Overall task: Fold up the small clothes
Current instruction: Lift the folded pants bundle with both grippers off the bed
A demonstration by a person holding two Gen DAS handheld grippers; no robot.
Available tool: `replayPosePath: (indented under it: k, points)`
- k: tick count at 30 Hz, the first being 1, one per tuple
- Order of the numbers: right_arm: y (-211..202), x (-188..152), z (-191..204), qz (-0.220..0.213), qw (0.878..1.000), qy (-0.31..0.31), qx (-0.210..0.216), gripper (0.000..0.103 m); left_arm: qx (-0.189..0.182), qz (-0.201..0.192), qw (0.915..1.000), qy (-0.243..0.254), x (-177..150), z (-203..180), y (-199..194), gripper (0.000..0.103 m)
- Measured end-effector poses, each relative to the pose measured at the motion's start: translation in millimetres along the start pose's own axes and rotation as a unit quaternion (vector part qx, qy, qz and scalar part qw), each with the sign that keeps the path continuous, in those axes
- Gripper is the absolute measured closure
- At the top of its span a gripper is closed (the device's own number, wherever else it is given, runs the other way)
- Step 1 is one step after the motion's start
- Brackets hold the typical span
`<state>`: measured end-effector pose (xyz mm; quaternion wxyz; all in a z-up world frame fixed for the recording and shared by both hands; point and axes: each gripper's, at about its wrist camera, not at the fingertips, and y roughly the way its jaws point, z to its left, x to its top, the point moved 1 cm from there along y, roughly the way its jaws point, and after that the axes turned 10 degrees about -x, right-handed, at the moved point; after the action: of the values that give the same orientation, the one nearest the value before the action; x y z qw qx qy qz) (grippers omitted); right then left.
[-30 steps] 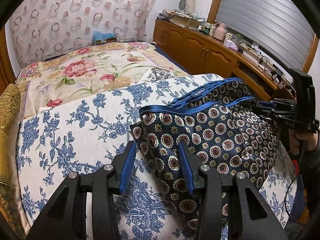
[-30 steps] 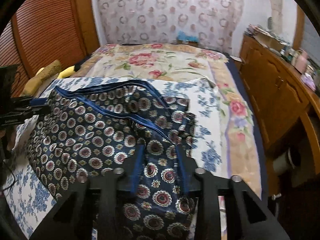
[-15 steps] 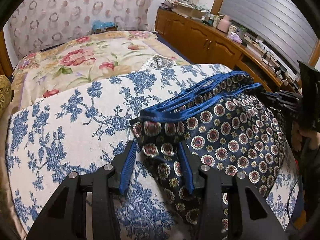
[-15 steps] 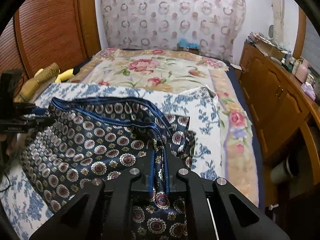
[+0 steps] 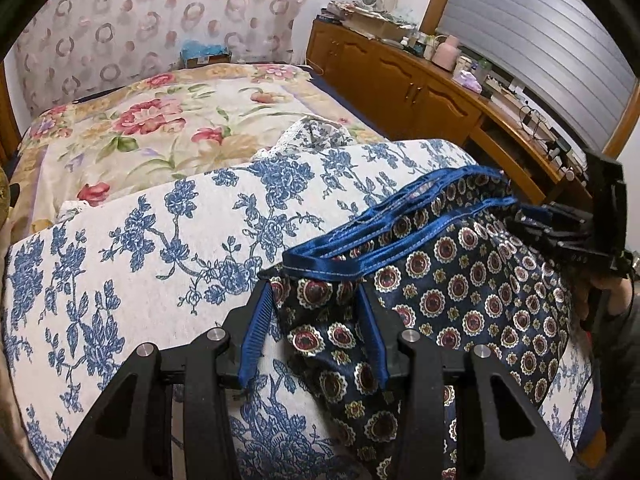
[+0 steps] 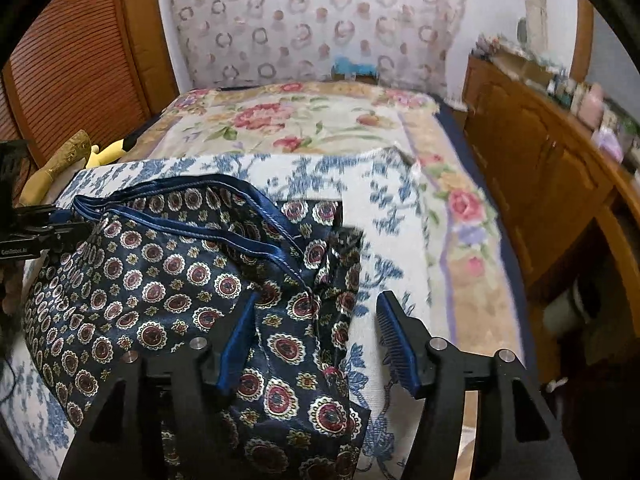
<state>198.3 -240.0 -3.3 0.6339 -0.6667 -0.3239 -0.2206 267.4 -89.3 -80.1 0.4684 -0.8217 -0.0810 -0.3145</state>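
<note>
Dark navy shorts [image 5: 472,300] with round medallions and a bright blue waistband [image 5: 400,236] lie bunched on the blue-flowered white blanket [image 5: 160,248]. My left gripper [image 5: 312,292] stands part open over the garment's left corner; cloth lies between its blue pads [image 5: 256,328] without being pinched. In the right wrist view the shorts [image 6: 160,280] spread to the left. There my right gripper [image 6: 318,300] has its jaws opening wide, and the cloth's right edge lies loose between them beside the left pad [image 6: 236,344]. Each gripper shows at the far end of the shorts in the other's view.
The blanket covers the near end of a bed with a flowered quilt [image 5: 168,120]. A wooden cabinet [image 5: 400,80] with clutter on top runs along the right side. A yellow soft toy [image 6: 108,152] lies by the slatted wooden door [image 6: 72,72]. A patterned curtain hangs behind.
My right gripper, shut on the shorts' edge half a second ago, has sprung wide open and the cloth lies loose. The left gripper has crept further over the garment's corner, same opening.
</note>
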Motion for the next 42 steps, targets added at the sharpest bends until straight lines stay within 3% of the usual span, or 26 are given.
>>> replayPosePath:
  k: [7, 9, 11, 13, 16, 27, 31, 42]
  points:
    - [5.0, 5.6, -7.7, -0.005, 0.999, 0.013, 0.043, 0.043, 0.002, 0.0, 1.0, 0.004, 5.0, 0.1, 3.0, 0.058]
    - [5.7, 7.4, -3.8, -0.007, 0.999, -0.002, 0.044, 0.05, -0.003, -0.002, 1.0, 0.008, 4.5, -1.0, 4.2, 0.06]
    - [6.8, 7.8, -1.1, -0.006, 0.999, -0.01, 0.052, 0.068, -0.007, -0.004, 0.9999, 0.007, 5.0, -0.3, 4.1, 0.07]
    - [6.8, 7.7, 0.0, -0.005, 0.997, -0.014, 0.071, 0.082, -0.027, 0.002, 0.9996, -0.003, 5.5, 0.2, 3.9, 0.088]
    - [3.2, 6.5, -0.5, -0.016, 0.997, -0.022, 0.071, 0.089, -0.032, -0.009, 0.9994, 0.011, 3.8, -7.7, -5.9, 0.095]
    - [-68.8, 11.1, 0.9, -0.139, 0.988, -0.016, 0.069, 0.093, -0.003, -0.124, 0.9915, 0.039, 0.8, -34.8, -96.8, 0.098]
    - [-88.7, 19.6, 12.0, -0.178, 0.981, -0.028, 0.07, 0.093, 0.033, -0.165, 0.9849, 0.041, -0.5, -33.4, -135.0, 0.098]
    - [-98.1, 70.3, 61.6, -0.213, 0.964, -0.091, 0.127, 0.093, 0.108, -0.231, 0.9669, 0.008, -24.6, 2.3, -215.9, 0.098]
